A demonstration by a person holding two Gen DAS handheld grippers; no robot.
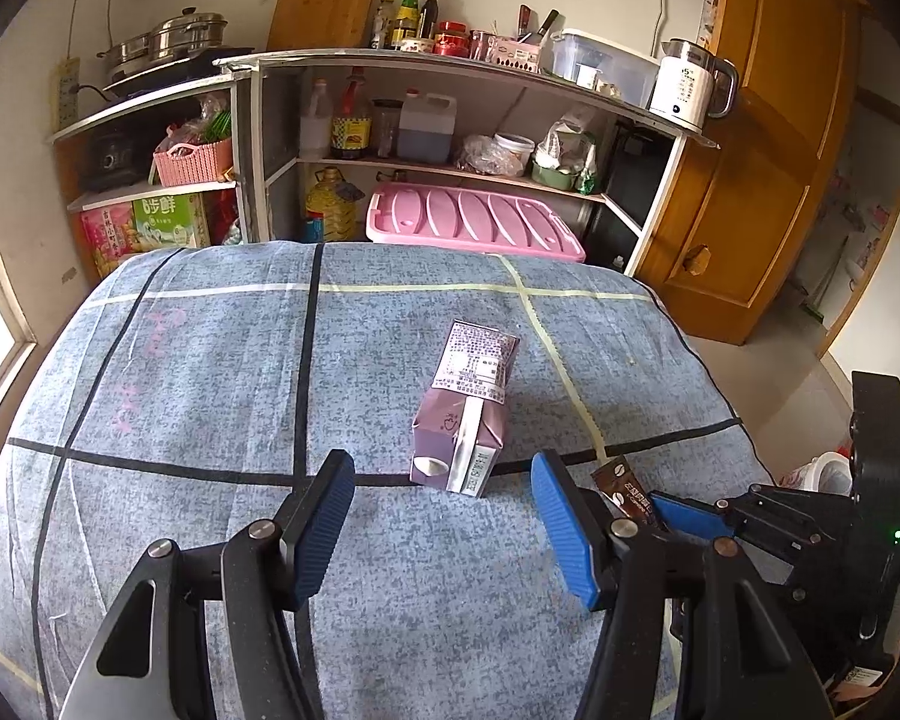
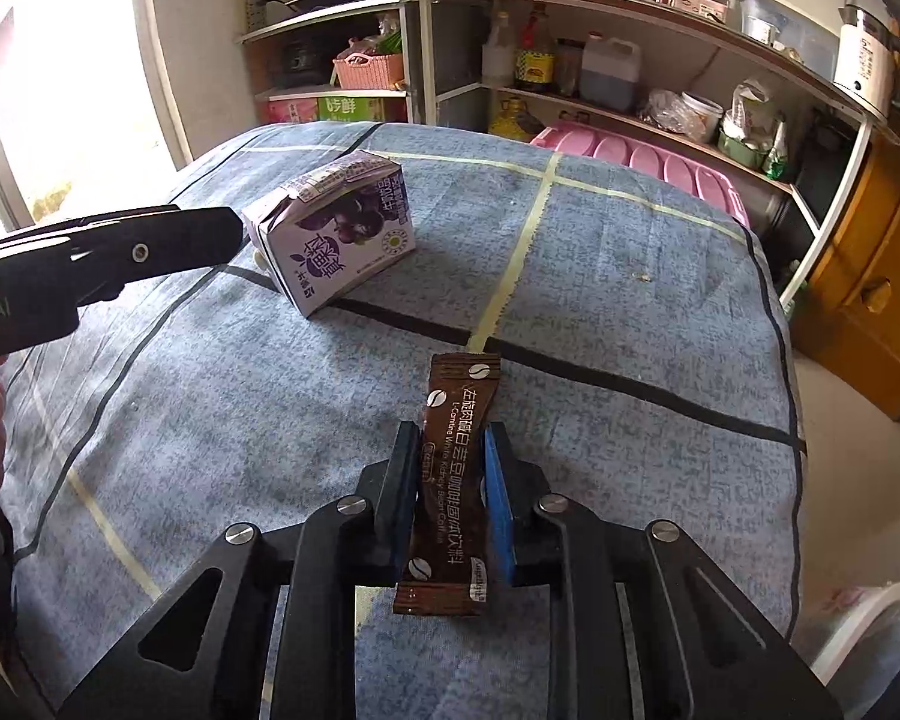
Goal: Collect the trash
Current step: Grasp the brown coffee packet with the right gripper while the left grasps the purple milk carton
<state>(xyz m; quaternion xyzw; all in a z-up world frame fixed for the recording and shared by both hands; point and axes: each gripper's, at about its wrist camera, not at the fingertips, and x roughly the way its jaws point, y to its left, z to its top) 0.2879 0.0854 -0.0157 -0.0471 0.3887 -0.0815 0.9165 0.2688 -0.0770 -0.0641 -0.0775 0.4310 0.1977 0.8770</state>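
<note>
Trash on the blue checked cloth (image 1: 210, 360) comes in two pieces: a brown coffee sachet (image 2: 450, 468), already pinched between the closed pads of the right gripper (image 2: 453, 468), and a purple drink carton (image 1: 465, 420) lying on its side just ahead of the left gripper (image 1: 444, 492). The left jaws stand apart and empty — they should probably straddle the carton's narrow sides, squarely, before squeezing, since crushed cardboard slips.

Both wrist views overlook one carton (image 1: 459, 414) (closely).
</note>
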